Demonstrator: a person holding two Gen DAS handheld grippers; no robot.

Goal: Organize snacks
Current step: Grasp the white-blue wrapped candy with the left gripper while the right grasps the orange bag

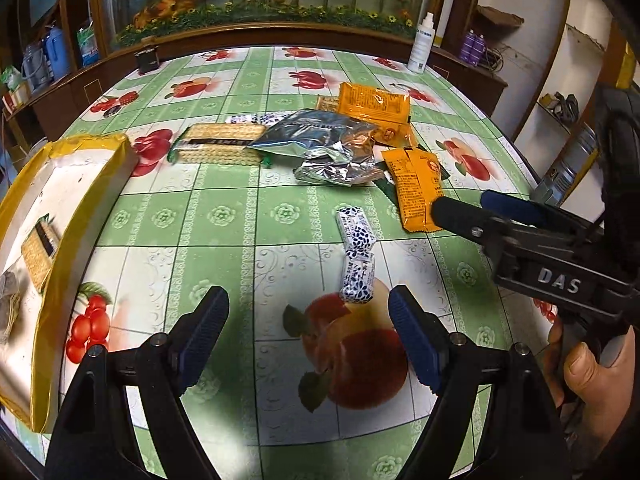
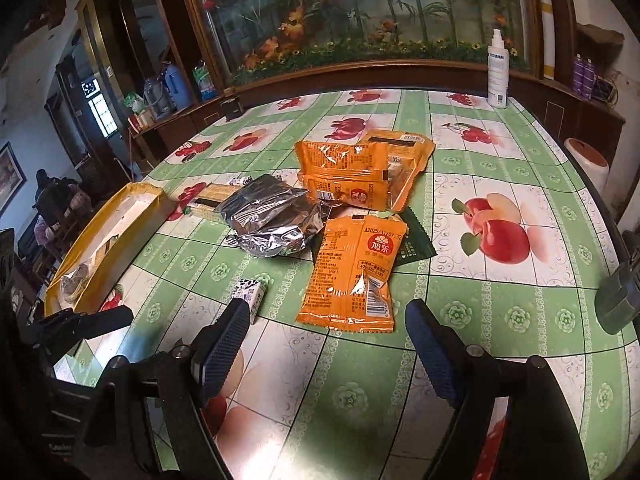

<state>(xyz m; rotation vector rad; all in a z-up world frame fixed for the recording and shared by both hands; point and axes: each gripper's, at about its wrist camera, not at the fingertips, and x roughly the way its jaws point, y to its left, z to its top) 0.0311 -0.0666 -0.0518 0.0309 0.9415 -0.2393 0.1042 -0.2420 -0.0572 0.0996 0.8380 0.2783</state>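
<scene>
Person's hand (image 1: 592, 364) only in left view, red logo packet (image 2: 352, 272) face only in right; both tools spread, empty.

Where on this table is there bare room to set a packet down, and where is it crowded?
Free: the near cloth between the yellow box and the blue-white candies; also right of the orange packet, toward the spray bottle. Crowded: mid-table around the silver bag.

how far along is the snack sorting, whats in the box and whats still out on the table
Just begun. The yellow-edged box already holds a cracker pack and a dark wrapped item. Both the left gripper and the right gripper are open and empty. Left out: blue-and-white candy packs, orange packets, a silver bag and a cracker pack.
</scene>
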